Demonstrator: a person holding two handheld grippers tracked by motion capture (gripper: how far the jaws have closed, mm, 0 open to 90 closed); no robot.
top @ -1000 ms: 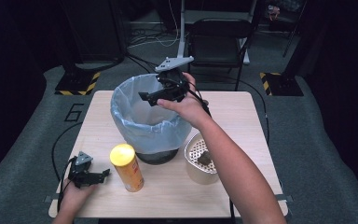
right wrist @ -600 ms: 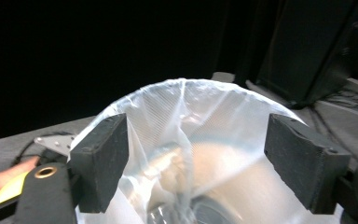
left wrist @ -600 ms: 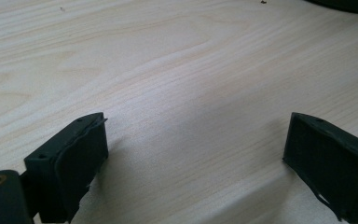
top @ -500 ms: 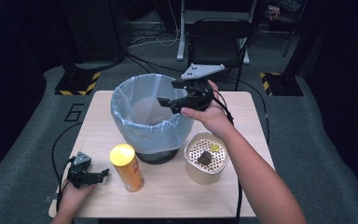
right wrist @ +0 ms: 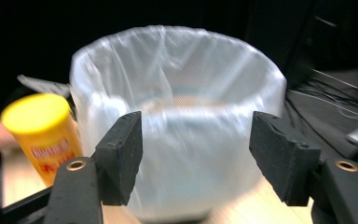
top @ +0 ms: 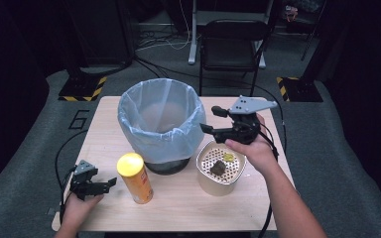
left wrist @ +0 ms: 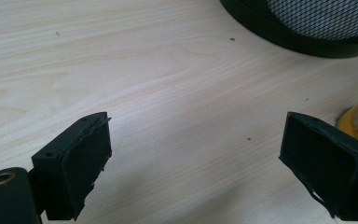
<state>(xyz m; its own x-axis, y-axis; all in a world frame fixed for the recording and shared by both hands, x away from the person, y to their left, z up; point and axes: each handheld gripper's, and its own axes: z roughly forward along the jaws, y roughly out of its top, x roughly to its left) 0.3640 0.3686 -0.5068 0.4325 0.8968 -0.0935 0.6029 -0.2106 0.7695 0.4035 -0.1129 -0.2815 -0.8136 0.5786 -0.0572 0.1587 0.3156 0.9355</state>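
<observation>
Right tongs (top: 209,120) hang w/ jaws apart and nothing between them, just above the far rim of the perforated cup (top: 222,168), right beside the lined bin (top: 160,124). What's in hand looks like clearing the cup's bits into the bin: a dark lump (top: 218,167) and a small yellow piece (top: 227,157) lie inside the cup, on its holed floor. Key relation: those bits sit below and toward the person from the right tongs, whose jaws point left at the bin wall, as the right gripper view shows, w/ bin liner (right wrist: 177,116) dead ahead. So the hand would prob. need to pull back and tip the jaws down into the cup. Lump is blocky, no clear long axis; approach angle matters little.

Left tongs (top: 99,184) are also apart and empty, resting low on the tabletop (top: 178,208) at the near-left corner, w/ the yellow can (top: 135,177) standing between them and the cup. Right hand (top: 255,148) is far nearer, nearly over the cup.
</observation>
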